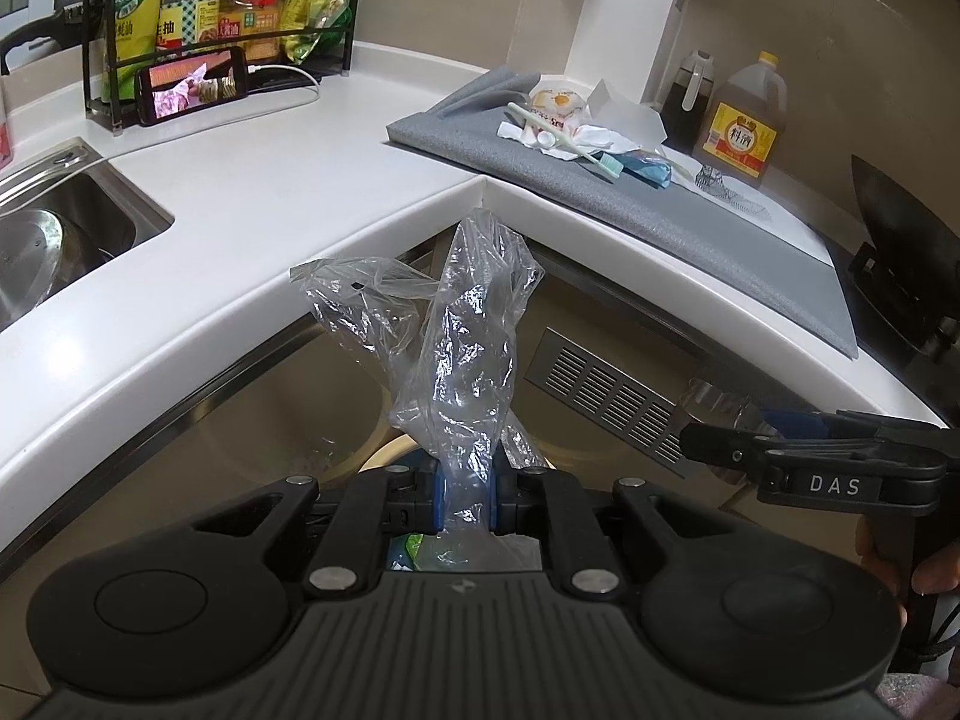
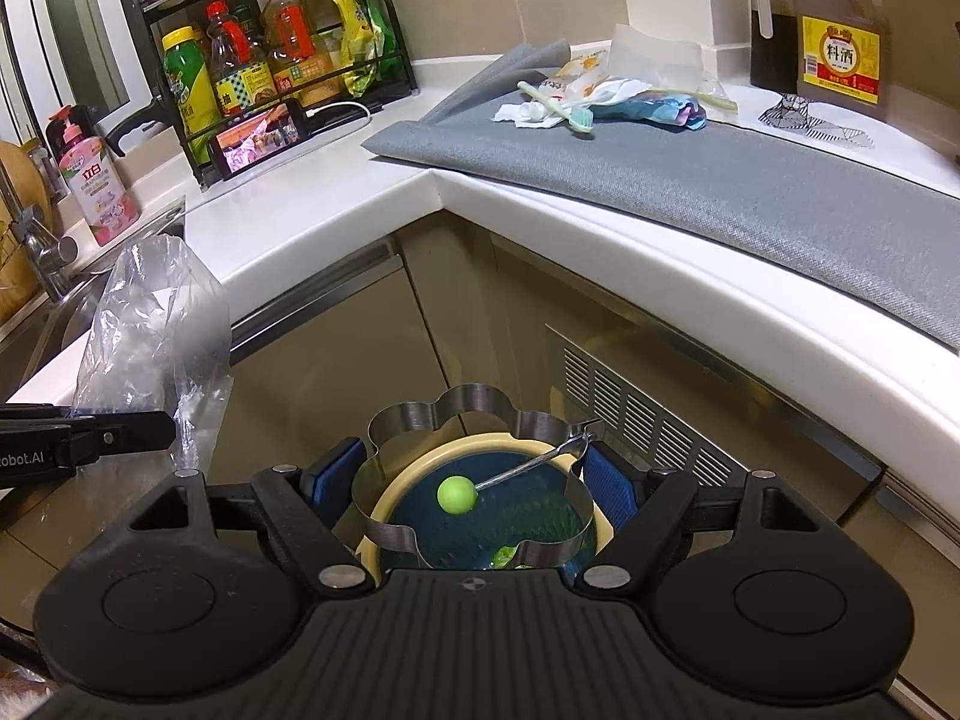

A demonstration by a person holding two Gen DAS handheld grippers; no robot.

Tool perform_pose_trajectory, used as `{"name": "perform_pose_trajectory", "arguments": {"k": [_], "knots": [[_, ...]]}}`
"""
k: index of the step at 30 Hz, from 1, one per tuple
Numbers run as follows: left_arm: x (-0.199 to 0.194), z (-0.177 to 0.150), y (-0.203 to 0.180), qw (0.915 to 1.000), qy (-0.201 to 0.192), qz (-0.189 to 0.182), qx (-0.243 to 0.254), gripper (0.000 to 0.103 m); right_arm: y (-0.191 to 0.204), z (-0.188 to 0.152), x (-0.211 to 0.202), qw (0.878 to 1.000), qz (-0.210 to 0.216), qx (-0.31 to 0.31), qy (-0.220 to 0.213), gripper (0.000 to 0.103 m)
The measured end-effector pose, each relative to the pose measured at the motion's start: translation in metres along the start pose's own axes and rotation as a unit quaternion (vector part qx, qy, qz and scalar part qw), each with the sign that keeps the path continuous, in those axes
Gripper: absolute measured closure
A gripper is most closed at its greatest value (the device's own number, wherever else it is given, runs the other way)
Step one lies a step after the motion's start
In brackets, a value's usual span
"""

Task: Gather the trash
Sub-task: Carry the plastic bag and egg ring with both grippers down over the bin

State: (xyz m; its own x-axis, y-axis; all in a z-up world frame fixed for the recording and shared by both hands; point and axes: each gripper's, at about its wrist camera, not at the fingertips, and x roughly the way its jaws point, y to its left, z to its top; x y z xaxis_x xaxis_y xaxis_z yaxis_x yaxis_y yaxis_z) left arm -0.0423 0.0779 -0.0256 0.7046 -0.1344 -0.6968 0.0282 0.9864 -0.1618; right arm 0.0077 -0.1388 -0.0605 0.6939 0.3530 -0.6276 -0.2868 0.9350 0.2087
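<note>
Two claws hang in front of the corner cabinet, below the bench's front edge. Left claw (image 1: 467,495) is clamped on a clear plastic bag (image 1: 462,348), whose long axis stands upright, its crumpled top rising toward the bench's inner corner. Right claw (image 2: 474,480) has its blue pads pressed on a flower-shaped metal ring (image 2: 420,426); the ring's thin wire handle ends in a green ball (image 2: 457,495) pointing back toward the camera. Only the right wrist view shows, under the ring, a round bin (image 2: 384,516) with a cream rim and dark inside. In the left wrist view the same spot shows only green and white scraps below the bag.

On the bench, the sink (image 1: 78,210) sits at the left end, a bottle rack (image 1: 228,18) with a phone (image 1: 192,87) leaning on it along the back edge. The trash pile (image 2: 606,99) lies at the back of the grey mat (image 2: 690,180) on the right wing: tissues, wrappers and a pale green toothbrush (image 2: 558,105) lying diagonally, bristle end toward the front. A cooking-wine jug (image 2: 843,36) stands behind the mat.
</note>
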Motion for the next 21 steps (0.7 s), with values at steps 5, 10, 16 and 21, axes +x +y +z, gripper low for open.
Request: {"name": "perform_pose_trajectory", "arguments": {"k": [5,10,16,21], "knots": [[0.004,0.001,0.002,1.0000,0.006,0.000,-0.003,0.089,0.000,0.000,0.004,1.000,-0.001,0.004,0.008,0.022],[0.009,0.000,0.002,0.9999,0.014,-0.001,-0.006,0.089,-0.001,-0.001,0.008,1.000,-0.001,0.003,0.014,0.022],[0.014,-0.001,0.005,0.9997,0.023,-0.003,-0.008,0.089,-0.002,-0.002,0.014,1.000,-0.001,0.003,0.025,0.022],[0.018,-0.001,0.005,0.9996,0.028,-0.005,-0.007,0.089,-0.003,-0.002,0.017,1.000,-0.001,0.002,0.031,0.022]]}}
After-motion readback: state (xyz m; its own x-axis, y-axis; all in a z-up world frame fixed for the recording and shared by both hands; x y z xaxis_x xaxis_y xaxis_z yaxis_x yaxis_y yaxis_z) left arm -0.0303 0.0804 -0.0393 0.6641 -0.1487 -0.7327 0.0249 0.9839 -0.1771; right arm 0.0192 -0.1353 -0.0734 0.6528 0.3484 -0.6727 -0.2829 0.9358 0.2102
